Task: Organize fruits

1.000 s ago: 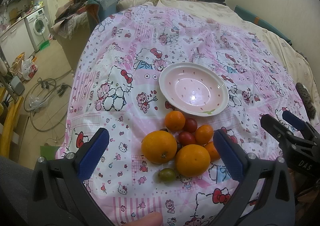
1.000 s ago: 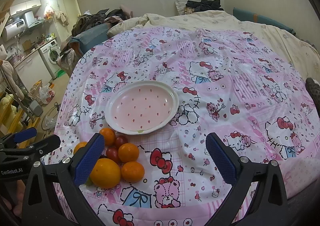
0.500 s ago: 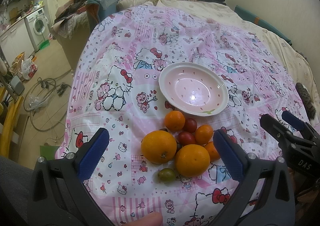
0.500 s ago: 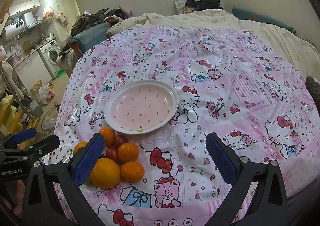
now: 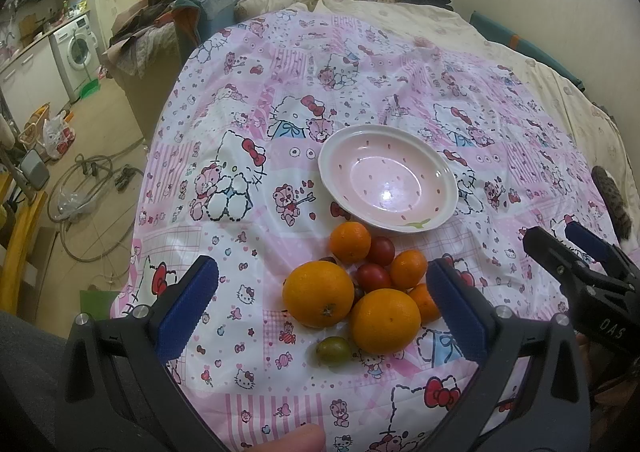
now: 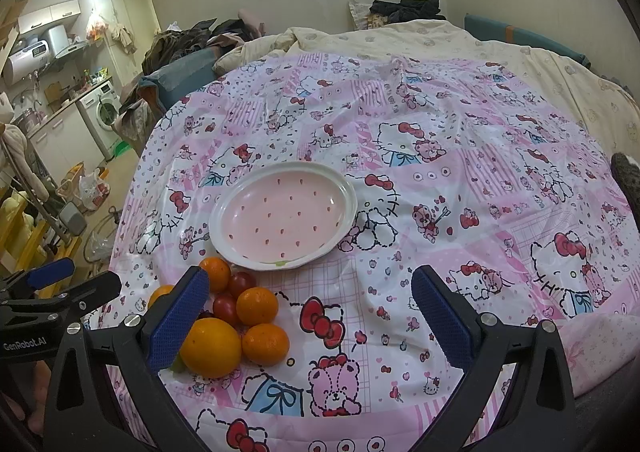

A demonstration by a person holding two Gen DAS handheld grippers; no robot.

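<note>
A pink plate with a white rim [image 5: 387, 180] [image 6: 283, 215] lies empty on the Hello Kitty cloth. In front of it sits a cluster of fruit: two big oranges [image 5: 318, 294] [image 5: 386, 320], several small mandarins [image 5: 350, 242] [image 6: 257, 306], two red cherry tomatoes [image 5: 373, 276] [image 6: 225, 306] and one green tomato [image 5: 333, 350]. My left gripper [image 5: 320, 308] is open, its fingers on either side of the cluster, above it. My right gripper [image 6: 310, 320] is open and empty, just right of the fruit; it also shows in the left wrist view [image 5: 576, 256].
The pink patterned cloth [image 6: 440, 155] covers a bed with a beige quilt [image 6: 500, 47] behind. The bed's left edge drops to a floor with cables [image 5: 88, 187] and a washing machine [image 5: 78, 51]. A dark furry thing [image 5: 614, 199] lies at the right edge.
</note>
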